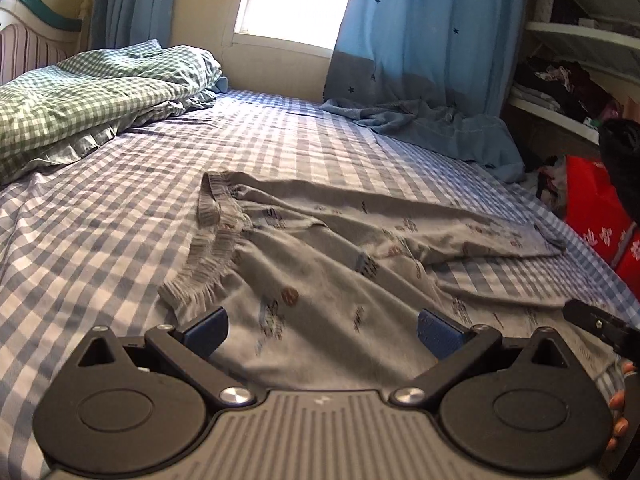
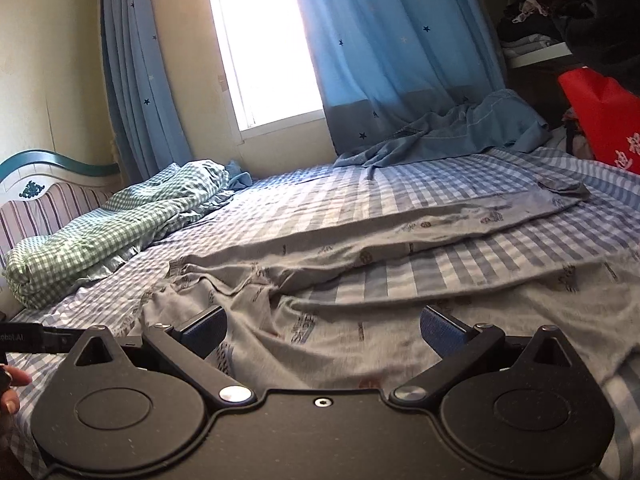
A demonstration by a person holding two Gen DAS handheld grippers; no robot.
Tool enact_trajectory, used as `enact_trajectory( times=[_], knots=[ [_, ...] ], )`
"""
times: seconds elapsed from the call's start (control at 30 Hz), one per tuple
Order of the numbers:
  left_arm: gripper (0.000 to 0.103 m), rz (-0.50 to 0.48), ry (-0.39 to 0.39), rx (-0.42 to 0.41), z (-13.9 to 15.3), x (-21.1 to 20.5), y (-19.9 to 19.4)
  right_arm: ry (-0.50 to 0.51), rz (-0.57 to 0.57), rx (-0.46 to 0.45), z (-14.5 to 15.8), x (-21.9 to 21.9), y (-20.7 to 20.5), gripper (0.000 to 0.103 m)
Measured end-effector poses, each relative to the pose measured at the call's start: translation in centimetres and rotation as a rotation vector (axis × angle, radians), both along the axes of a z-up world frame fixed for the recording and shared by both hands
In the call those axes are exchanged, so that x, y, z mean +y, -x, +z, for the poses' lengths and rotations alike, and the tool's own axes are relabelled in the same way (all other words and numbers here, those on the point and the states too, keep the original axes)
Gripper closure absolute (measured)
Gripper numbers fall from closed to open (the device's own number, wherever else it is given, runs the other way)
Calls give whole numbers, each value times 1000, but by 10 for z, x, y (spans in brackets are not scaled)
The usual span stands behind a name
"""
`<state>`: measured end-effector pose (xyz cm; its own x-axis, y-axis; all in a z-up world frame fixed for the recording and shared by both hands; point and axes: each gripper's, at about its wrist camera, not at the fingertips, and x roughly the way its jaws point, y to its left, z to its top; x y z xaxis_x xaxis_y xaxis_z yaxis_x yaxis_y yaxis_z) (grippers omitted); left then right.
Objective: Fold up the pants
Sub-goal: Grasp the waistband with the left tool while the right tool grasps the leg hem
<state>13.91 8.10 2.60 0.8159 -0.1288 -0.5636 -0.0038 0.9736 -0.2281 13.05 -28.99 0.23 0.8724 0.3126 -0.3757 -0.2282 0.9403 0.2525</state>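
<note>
Grey printed pants (image 1: 320, 248) lie spread on the checked bed sheet (image 1: 100, 208), waistband to the left, legs stretching right. In the right wrist view the pants (image 2: 360, 300) show two legs apart, the far leg running to the right. My left gripper (image 1: 322, 330) is open, low over the near part of the pants by the waistband. My right gripper (image 2: 322, 330) is open, low over the near leg. Neither holds any cloth. Part of the right gripper shows at the right edge of the left wrist view (image 1: 600, 324).
A green checked quilt (image 1: 80, 96) is bunched at the far left by the headboard (image 2: 48, 192). Blue curtains (image 1: 420, 40) and a blue cloth (image 1: 440, 124) lie at the bed's far side. A red bag (image 1: 600, 216) and shelves (image 1: 572, 80) stand to the right.
</note>
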Motion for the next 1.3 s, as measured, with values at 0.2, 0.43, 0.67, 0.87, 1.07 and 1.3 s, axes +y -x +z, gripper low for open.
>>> enact_trajectory(
  times=[0.2,0.43,0.67,0.87,1.07,1.3],
  knots=[
    [0,62,36,-14,7,50,-100,-10,160,9,15,-17,-109,0],
    [0,21,-60,8,-1,84,-224,193,302,93,23,-4,-259,0],
    [0,-258,-253,53,-19,87,-300,463,535,139,-9,36,-364,4],
    [0,-396,-324,155,-41,85,-327,567,703,176,-25,57,-390,7],
    [44,-343,-286,294,-66,94,-340,611,746,219,-43,77,-404,26],
    [92,-306,-199,318,-53,99,-339,552,743,215,-40,86,-402,83]
  ],
)
